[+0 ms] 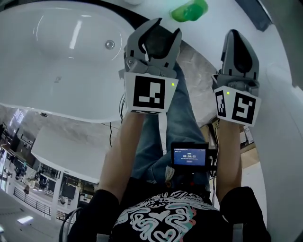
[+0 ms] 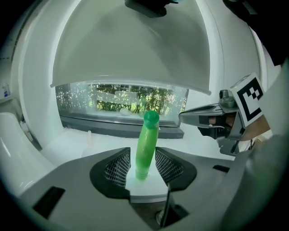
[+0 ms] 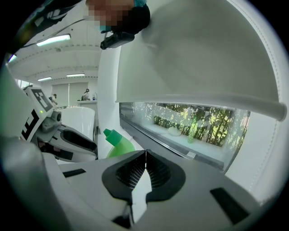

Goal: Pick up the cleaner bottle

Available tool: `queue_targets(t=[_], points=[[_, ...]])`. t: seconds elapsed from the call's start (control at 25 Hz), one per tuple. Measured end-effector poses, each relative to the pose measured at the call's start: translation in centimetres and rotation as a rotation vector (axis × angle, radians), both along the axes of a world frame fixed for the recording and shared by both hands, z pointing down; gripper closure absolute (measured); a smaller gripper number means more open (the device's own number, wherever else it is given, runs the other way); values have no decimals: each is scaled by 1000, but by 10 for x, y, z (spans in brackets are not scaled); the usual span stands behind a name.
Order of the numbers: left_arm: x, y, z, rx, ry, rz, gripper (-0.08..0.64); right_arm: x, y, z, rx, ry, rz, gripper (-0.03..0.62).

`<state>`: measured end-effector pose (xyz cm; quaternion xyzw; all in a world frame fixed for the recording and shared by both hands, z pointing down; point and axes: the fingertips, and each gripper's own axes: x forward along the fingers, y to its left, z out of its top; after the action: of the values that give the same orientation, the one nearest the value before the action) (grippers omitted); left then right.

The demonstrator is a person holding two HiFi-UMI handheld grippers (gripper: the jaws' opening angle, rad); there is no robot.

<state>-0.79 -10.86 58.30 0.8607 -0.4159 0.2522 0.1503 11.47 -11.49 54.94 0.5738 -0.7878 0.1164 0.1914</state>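
Note:
The green cleaner bottle (image 1: 189, 9) stands upright on a white ledge at the top of the head view. In the left gripper view the bottle (image 2: 147, 144) lines up with the gap between the jaws, and its cap rises above them. My left gripper (image 1: 158, 35) is open; its mesh pads (image 2: 118, 168) stand on either side of the bottle without pressing on it. My right gripper (image 1: 239, 40) hovers to the right, shut with nothing held, its pads meeting in a thin line (image 3: 145, 160). From the right gripper view the bottle (image 3: 118, 143) shows left of the jaws.
A white bathtub (image 1: 57, 61) with a metal drain (image 1: 110, 45) fills the left of the head view. A long window with greenery (image 2: 122, 99) runs behind the ledge. A small screen device (image 1: 190, 156) hangs at the person's waist, above a jeans leg.

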Motion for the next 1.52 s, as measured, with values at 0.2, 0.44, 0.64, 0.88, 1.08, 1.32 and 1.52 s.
queue_targets(t=[0.2,0.44,0.64,0.88,1.08,1.32,1.52], points=[[24,3,29,-57,18,15,383,28,-15,26,-13,-21,54,565],[23,-11,57,-94,-7,24,363,26,-40,41,-19,-29,46,565],[37,-18,62,-86,-39,49,333,35,-45,52,-34,-39,35,565],[46,-31,74,-83,-44,67,310,30,-55,69,-47,-62,25,565],[53,-38,78,-76,-41,71,308,29,-65,75,-63,-60,25,565],[49,-40,92,-56,-72,88,308,12,-68,81,-67,-73,2,565],[58,-47,103,-55,-73,120,308,12,-80,87,-66,-129,19,565]])
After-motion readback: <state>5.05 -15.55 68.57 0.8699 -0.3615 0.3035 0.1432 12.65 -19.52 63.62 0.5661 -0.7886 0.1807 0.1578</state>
